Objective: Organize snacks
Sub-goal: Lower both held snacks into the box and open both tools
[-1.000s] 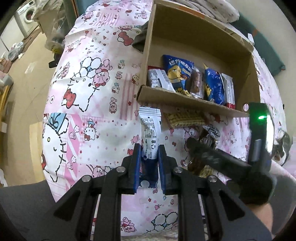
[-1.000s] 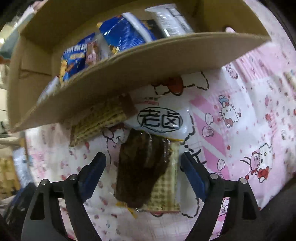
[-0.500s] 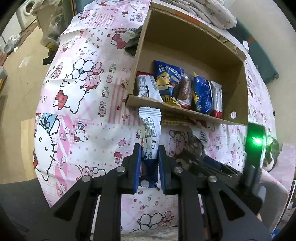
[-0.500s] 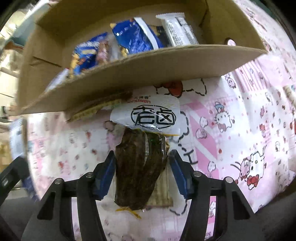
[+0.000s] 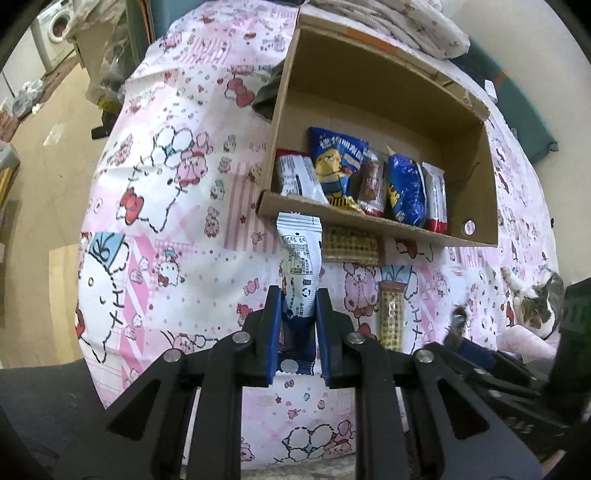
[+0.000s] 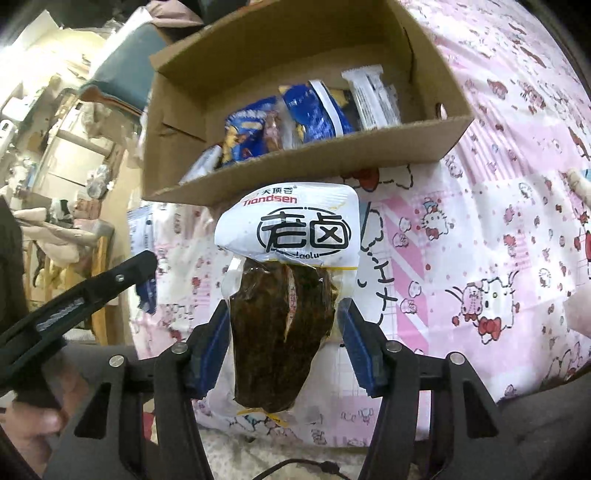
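Observation:
My left gripper point(image 5: 297, 306) is shut on a white snack packet point(image 5: 300, 254), held above the bed, its top near the front wall of the cardboard box point(image 5: 476, 122). My right gripper point(image 6: 282, 325) is shut on a braised meat pouch point(image 6: 280, 325) with a white label, lifted off the bedsheet in front of the box point(image 6: 306, 162). The box holds several packets: blue bags point(image 5: 334, 162), a brown one and white-red ones. Two wafer packs point(image 5: 349, 245) point(image 5: 392, 314) lie on the sheet below the box.
The box sits on a pink cartoon bedsheet point(image 5: 177, 192). A cat point(image 5: 535, 306) lies at the right edge. Folded bedding point(image 5: 399, 26) is behind the box. The floor point(image 5: 44, 155) drops away on the left. The left gripper shows in the right wrist view point(image 6: 146, 273).
My right gripper closed on the meat pouch and lifted it off the sheet, uncovering the wafer pack beneath. My left gripper pulled back and up, still holding the white packet.

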